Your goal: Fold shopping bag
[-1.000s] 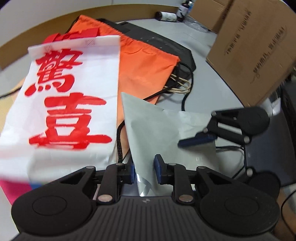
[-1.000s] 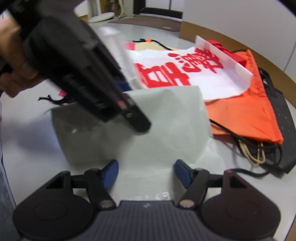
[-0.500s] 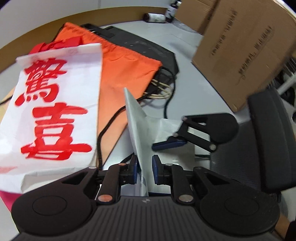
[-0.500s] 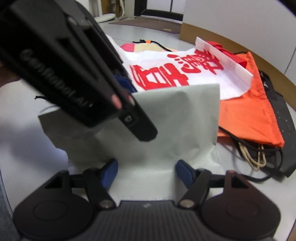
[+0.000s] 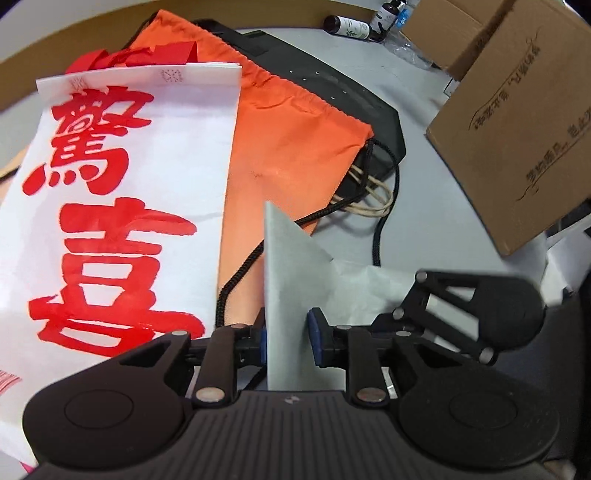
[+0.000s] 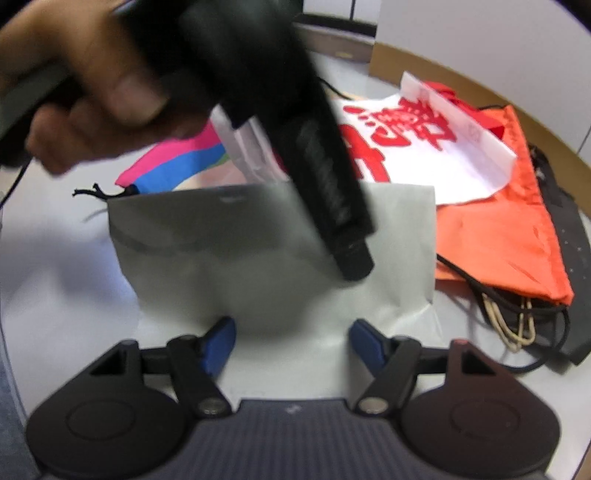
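Observation:
A pale grey shopping bag (image 6: pixel 258 258) lies on the table, its far half raised upright. In the left wrist view its grey flap (image 5: pixel 288 295) stands between the blue pads of my left gripper (image 5: pixel 286 339), which has a gap on the right pad's side. My right gripper (image 6: pixel 291 339) is open, low over the near part of the bag, and also shows in the left wrist view (image 5: pixel 461 321). The left gripper and the hand holding it (image 6: pixel 110 92) cross above the bag in the right wrist view.
A white bag with red characters (image 5: pixel 110 206) lies on an orange drawstring bag (image 5: pixel 295 140) and a black bag (image 5: pixel 332 85). A cardboard box (image 5: pixel 517 129) stands to the right. Bottles (image 5: pixel 347 26) lie at the back. A pink and blue bag (image 6: pixel 173 162) lies behind.
My left gripper has lifted the grey flap more upright, and its pads have opened a little around it. The right gripper has stayed open and low on the bag.

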Available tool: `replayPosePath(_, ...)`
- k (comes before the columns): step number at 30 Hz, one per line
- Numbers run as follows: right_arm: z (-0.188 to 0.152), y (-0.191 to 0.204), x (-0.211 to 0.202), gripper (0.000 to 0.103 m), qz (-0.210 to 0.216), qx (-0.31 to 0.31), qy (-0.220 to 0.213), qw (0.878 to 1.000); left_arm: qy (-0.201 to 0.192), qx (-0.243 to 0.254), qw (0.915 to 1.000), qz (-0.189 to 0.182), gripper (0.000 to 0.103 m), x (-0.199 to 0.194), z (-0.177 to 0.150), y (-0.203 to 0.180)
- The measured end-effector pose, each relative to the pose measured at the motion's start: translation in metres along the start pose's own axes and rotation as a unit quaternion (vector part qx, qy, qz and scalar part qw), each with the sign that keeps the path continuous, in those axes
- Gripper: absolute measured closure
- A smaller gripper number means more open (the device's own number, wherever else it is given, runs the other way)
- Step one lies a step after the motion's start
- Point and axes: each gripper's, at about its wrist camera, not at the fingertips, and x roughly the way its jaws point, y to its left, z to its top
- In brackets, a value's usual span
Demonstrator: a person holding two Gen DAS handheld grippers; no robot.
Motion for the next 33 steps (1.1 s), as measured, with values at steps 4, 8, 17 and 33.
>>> replayPosePath(4,0.005,-0.012,-0.001,0.036,0.005,0.008,0.004,1.0,-0.004,0.023,0.9997,0.007,0.084,-0.005,-0.002,-0.005)
replayPosePath(8,0.0,-0.008,-0.002,0.036,0.003,-0.005,0.007,1.0,0.0,0.013,0.9999,-0.01,0.088,-0.012,-0.002,0.0)
replayPosePath(17,0.001,0.007,0.006,0.025,-0.004,-0.016,-0.013,1.0,0.002,0.008,0.9998,-0.017,0.084,-0.028,0.004,-0.017)
replayPosePath(33,-0.01,0.009,0.007,0.026,-0.017,0.013,-0.047,0.999,0.011,0.007,0.9987,-0.05,0.077,-0.044,-0.021,-0.025)
